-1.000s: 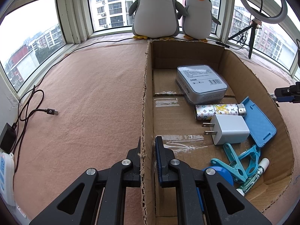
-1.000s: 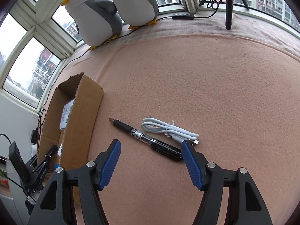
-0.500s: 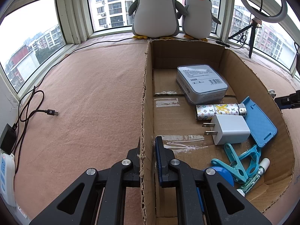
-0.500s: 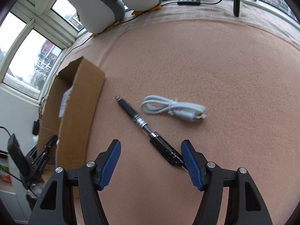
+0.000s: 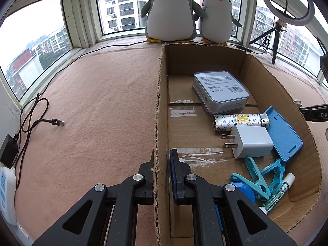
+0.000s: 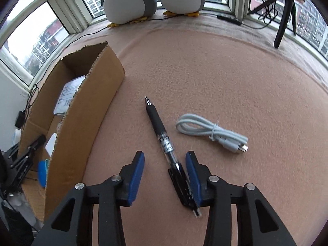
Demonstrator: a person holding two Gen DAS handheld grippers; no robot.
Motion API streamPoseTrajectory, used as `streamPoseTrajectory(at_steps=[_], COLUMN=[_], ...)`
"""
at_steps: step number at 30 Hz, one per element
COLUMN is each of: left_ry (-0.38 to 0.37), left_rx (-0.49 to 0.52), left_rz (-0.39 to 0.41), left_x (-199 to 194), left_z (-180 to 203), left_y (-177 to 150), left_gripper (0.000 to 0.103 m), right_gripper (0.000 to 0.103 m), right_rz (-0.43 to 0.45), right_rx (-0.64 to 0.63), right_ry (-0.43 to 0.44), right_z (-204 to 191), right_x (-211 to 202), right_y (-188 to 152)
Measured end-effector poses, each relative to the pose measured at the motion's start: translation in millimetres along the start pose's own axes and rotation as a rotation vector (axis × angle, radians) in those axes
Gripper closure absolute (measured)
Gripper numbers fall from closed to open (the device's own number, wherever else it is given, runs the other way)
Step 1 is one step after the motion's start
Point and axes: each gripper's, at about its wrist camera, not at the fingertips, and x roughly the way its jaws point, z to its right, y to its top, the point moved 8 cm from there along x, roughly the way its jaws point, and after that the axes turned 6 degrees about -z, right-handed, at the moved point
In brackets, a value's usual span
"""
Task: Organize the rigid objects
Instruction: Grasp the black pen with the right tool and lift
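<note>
Our left gripper (image 5: 162, 170) is clamped on the side wall of the cardboard box (image 5: 274, 86) — one finger outside, one inside. In the box we see a tin (image 5: 220, 90), a charger (image 5: 251, 141), a lighter (image 5: 237, 122), a blue case (image 5: 284, 135) and clips (image 5: 260, 176). Our right gripper (image 6: 165, 164) is closing around the black pen (image 6: 158, 129), which lies on the pink cloth (image 6: 225, 71) beside the box; the pen's back end is between the fingers, close to the right one, the left one still apart. A white cable (image 6: 211, 133) lies near the pen.
</note>
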Motion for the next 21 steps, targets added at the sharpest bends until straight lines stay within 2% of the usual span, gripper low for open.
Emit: streamPoseTrajectory(at_steps=[8, 14, 21], left_ry=[-0.001, -0.001, 0.0], left_rx=[-0.002, -0.005, -0.003], left_rz=[0.001, 0.001, 0.001], left_x=[-1, -1, -1], left_z=[0, -1, -2], left_y=[0, 0, -1], left_gripper=[0.093, 0.093, 0.093], right_gripper=[0.09, 0.091, 0.091], right_rz=[-0.008, -0.008, 0.034], right_rx=[-0.091, -0.094, -0.002], right_ry=[-0.118, -0.122, -0.054], right_z=[-7, -12, -10], right_x=[2, -2, -18], right_y=[-5, -18, -37])
